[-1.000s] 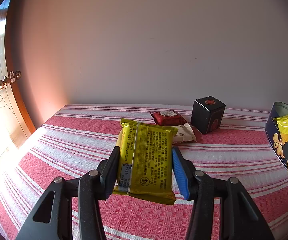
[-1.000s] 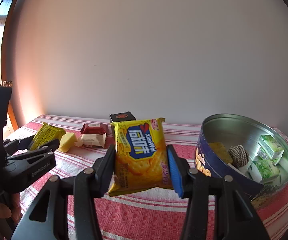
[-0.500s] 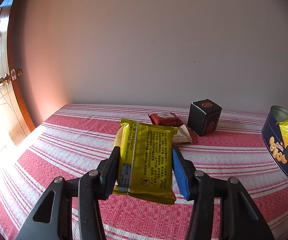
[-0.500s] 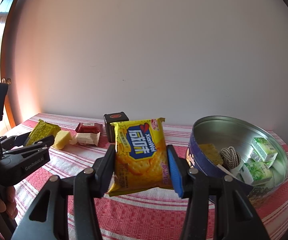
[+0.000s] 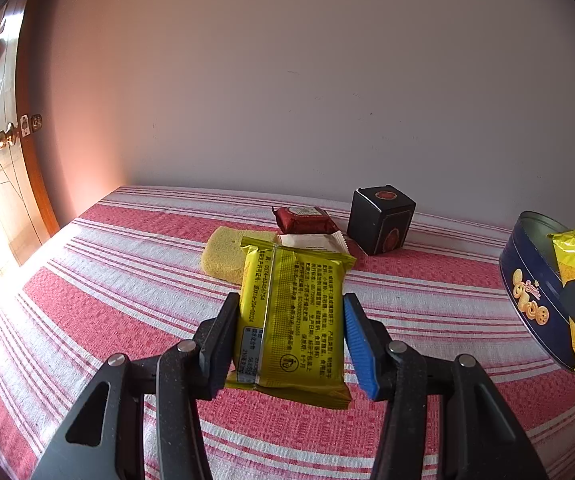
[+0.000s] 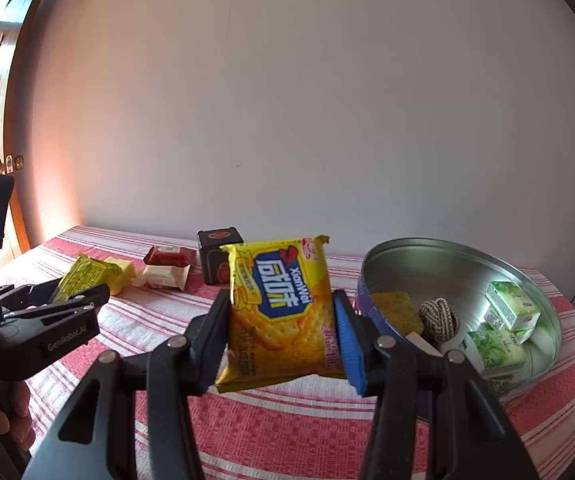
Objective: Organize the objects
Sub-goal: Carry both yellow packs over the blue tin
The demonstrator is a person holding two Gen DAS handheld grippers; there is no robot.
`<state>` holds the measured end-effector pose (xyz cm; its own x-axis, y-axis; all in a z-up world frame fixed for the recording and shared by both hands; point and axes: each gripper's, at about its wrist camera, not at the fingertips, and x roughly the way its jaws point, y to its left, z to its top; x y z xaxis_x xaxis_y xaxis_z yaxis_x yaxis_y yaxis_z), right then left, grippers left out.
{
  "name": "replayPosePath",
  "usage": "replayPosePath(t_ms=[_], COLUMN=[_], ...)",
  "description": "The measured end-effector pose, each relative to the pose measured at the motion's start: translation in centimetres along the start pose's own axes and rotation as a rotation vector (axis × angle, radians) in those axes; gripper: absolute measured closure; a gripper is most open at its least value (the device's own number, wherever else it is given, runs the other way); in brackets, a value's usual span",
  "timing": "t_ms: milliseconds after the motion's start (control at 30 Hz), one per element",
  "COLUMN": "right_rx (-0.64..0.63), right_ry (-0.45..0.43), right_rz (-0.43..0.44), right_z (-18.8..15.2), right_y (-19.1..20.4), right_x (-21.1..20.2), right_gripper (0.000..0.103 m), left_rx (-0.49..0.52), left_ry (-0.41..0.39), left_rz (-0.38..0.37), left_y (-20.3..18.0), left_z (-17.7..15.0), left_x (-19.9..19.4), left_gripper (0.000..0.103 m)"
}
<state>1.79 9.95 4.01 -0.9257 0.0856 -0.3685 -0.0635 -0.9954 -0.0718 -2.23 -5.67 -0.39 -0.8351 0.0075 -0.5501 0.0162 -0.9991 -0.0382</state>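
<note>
Your left tongs [image 5: 289, 334] are gripping the yellow foil snack packet [image 5: 291, 320] upright, long axis vertical; your right tongs [image 6: 281, 340] are clamping the yellow cracker packet [image 6: 279, 312] upright too.

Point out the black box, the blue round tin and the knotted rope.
black box [image 5: 381, 222]: left wrist view, on its front face.
blue round tin [image 6: 439, 264]: right wrist view, on its bare inner wall.
knotted rope [image 6: 438, 319]: right wrist view, middle of the knot, inside the tin.

At frame centre the left gripper [image 5: 289, 334] is clamping a yellow packet [image 5: 293, 320] above the striped tablecloth [image 5: 107, 280]. Behind it are lying a sponge [image 5: 223, 258], a red packet [image 5: 305, 219] and a black box [image 5: 381, 220]; a blue tin [image 5: 527, 292] is showing at right.
</note>
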Motion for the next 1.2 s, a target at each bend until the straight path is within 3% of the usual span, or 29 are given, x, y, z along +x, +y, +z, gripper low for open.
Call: replayPosePath(t_ms=[467, 1200], right_rx=[-0.024, -0.006], right_ry=[-0.059, -0.147], right_rz=[-0.073, -0.184], right_z=[-0.4, -0.5], right_y=[-4.8, -14.9], right_x=[-1.9, -3.5], right_gripper=[0.053, 0.053], left_rx=[0.027, 0.165], left_ry=[-0.011, -0.13], left_rz=[-0.097, -0.292], left_y=[-6.0, -19.2], left_z=[-0.8, 0.8], left_x=[-1.7, -4.6], left_gripper=[0.051, 0.051])
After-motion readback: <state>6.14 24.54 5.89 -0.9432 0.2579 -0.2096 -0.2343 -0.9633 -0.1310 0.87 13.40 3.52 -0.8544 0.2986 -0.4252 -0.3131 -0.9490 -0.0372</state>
